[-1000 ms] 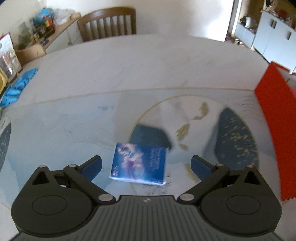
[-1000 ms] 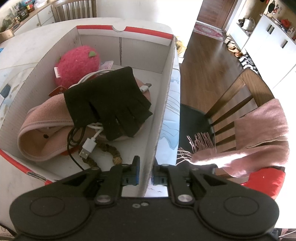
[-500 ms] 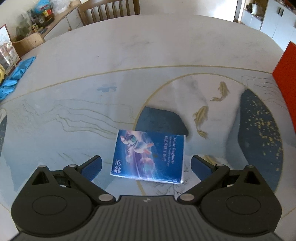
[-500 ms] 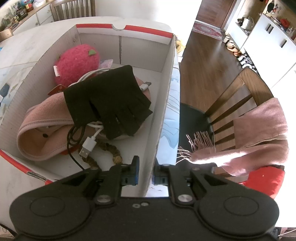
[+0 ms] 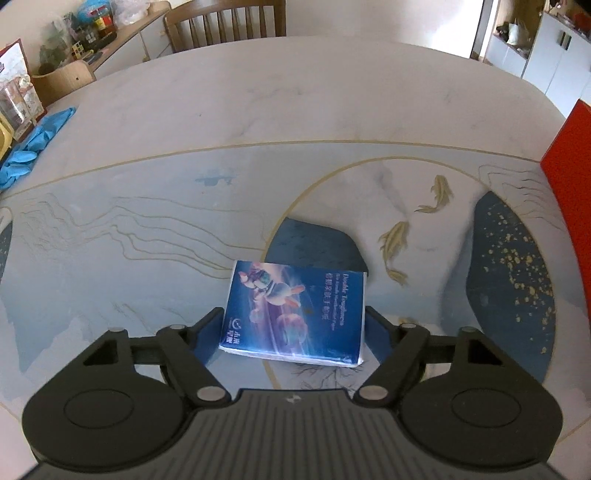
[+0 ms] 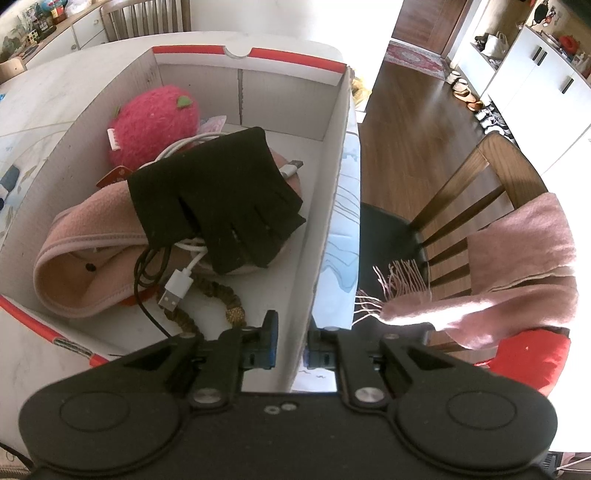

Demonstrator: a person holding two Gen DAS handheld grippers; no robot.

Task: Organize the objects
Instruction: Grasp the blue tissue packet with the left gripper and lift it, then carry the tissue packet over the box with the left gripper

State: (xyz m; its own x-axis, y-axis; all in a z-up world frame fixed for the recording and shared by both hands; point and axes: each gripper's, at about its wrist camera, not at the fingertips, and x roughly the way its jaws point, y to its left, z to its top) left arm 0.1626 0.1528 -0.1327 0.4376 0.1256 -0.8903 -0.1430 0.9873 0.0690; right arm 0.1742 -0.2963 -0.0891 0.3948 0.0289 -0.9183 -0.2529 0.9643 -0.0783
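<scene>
A blue tissue pack (image 5: 295, 310) lies on the patterned table (image 5: 184, 221). My left gripper (image 5: 293, 332) has closed in around the pack's near end, its blue pads against both sides. My right gripper (image 6: 290, 341) is shut on the right wall of the white cardboard box (image 6: 325, 206) with red trim. Inside the box lie a black glove (image 6: 218, 195), a pink plush strawberry (image 6: 151, 125), a pink fabric band (image 6: 88, 236), a white USB cable (image 6: 177, 286) and a brown braided cord (image 6: 218, 299).
The box's red outer side (image 5: 569, 184) shows at the right edge of the left wrist view. Blue gloves (image 5: 33, 144) lie at the table's far left. A wooden chair (image 5: 225, 22) stands behind the table. Another chair (image 6: 472, 206) with a pink scarf (image 6: 524, 266) stands right of the box.
My left gripper moved forward over the tissue pack and its jaws closed from wide open onto the pack's sides. The right gripper stayed clamped on the box wall.
</scene>
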